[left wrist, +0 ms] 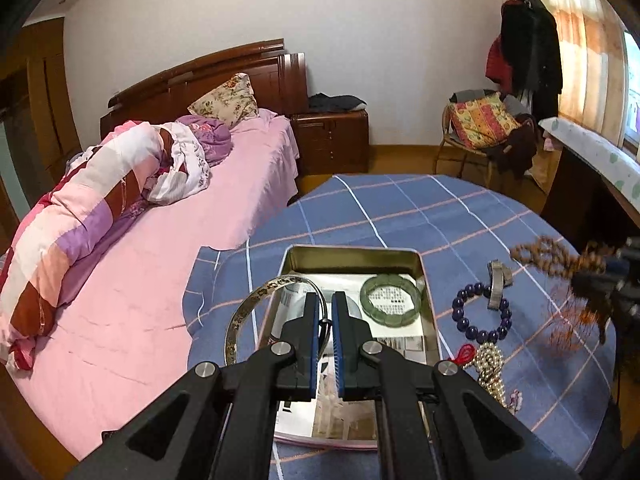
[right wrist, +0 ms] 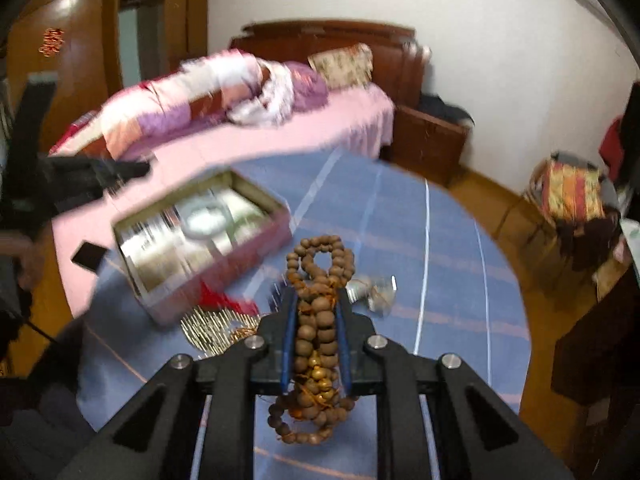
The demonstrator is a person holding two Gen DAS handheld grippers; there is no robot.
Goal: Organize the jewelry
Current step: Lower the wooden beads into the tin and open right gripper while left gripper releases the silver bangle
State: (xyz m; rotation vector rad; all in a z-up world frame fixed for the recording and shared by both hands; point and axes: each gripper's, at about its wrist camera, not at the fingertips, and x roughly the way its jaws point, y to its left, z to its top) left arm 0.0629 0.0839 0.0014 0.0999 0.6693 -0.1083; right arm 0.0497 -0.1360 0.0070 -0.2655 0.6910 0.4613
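A: Left wrist view: the left gripper (left wrist: 326, 312) pinches a thin silver bangle (left wrist: 256, 312) over the open tin (left wrist: 430, 304); a green jade bracelet (left wrist: 390, 298) lies inside. A purple bead bracelet (left wrist: 482, 316) and silver ring (left wrist: 499, 285) wait on the checked cloth (left wrist: 400, 208).

B: Right wrist view: the right gripper (right wrist: 316, 316) clamps bunched brown prayer beads (right wrist: 316, 300), beside the tin. Printed paper lines the tin; the text is unreadable.

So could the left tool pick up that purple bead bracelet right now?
Probably not: the left tool is already shut on a bangle, though the purple bracelet lies uncovered.
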